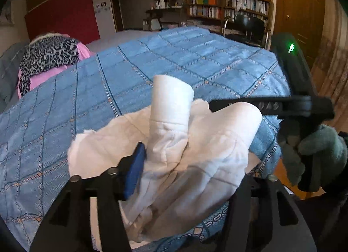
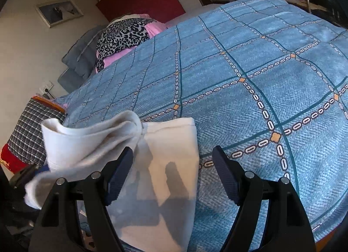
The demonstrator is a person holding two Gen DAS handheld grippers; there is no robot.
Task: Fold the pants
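Where the white pants lie at the near edge of the blue checked bedspread, they form a loose, partly folded heap rather than a flat stack. In the left wrist view one leg end stands up as a rolled tube directly ahead of the left gripper, with crumpled, creased cloth spreading to both sides of it and trailing down over the bed edge beneath the claw. The left gripper's jaws stand apart; its blue left pad lies against the side of the rolled leg, while the right finger is hidden behind cloth, so the frames show fabric between the jaws but no pinch on it. The right gripper is spread wide and empty: in its own view a flat, smooth panel of the pants lies below and between its fingers, nearer the left finger, with a bunched fold rising to the left of that finger and bare bedspread under the right one. In the left wrist view the right gripper sits to the right of the heap, held in a green-gloved hand.
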